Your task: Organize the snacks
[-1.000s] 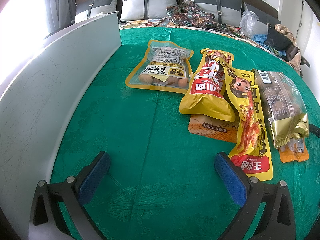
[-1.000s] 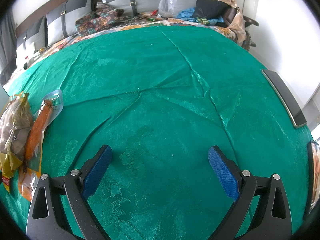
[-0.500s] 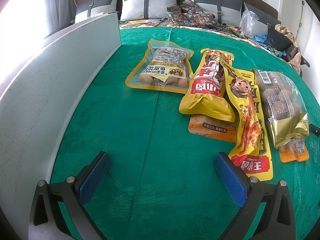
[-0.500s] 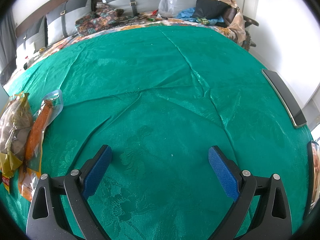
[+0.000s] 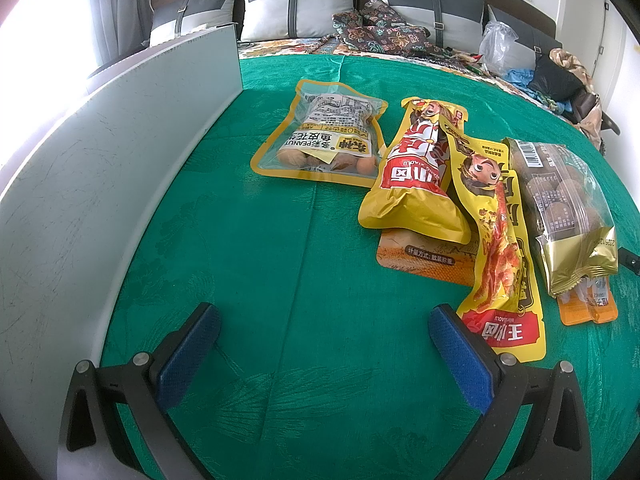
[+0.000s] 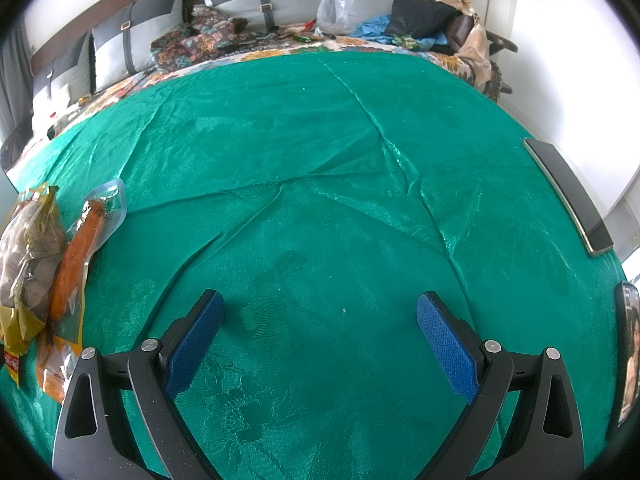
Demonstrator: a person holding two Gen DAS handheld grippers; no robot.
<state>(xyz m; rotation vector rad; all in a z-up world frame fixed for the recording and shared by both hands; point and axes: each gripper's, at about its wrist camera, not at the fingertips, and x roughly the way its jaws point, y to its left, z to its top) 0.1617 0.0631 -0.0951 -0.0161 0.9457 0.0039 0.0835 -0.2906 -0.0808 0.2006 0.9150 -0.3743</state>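
Several snack packs lie on the green cloth (image 5: 260, 240). In the left wrist view a clear yellow-edged peanut bag (image 5: 324, 140) lies farthest, then a yellow and red pouch (image 5: 416, 176) on an orange pack (image 5: 424, 258), a long yellow chicken-feet pack (image 5: 500, 248) and a gold bag of brown balls (image 5: 564, 208) over an orange sausage pack (image 5: 588, 304). My left gripper (image 5: 324, 344) is open and empty, just left of the chicken-feet pack. My right gripper (image 6: 320, 332) is open and empty over bare cloth; the sausage pack (image 6: 76, 256) and gold bag (image 6: 28, 248) lie at its left.
A tall grey-white panel (image 5: 100, 184) stands along the left side of the cloth. A dark phone (image 6: 568, 196) and a second phone (image 6: 628, 352) lie at the right edge. Pillows (image 5: 300, 8), a plastic bag (image 6: 336, 4) and clothes sit on the bed behind.
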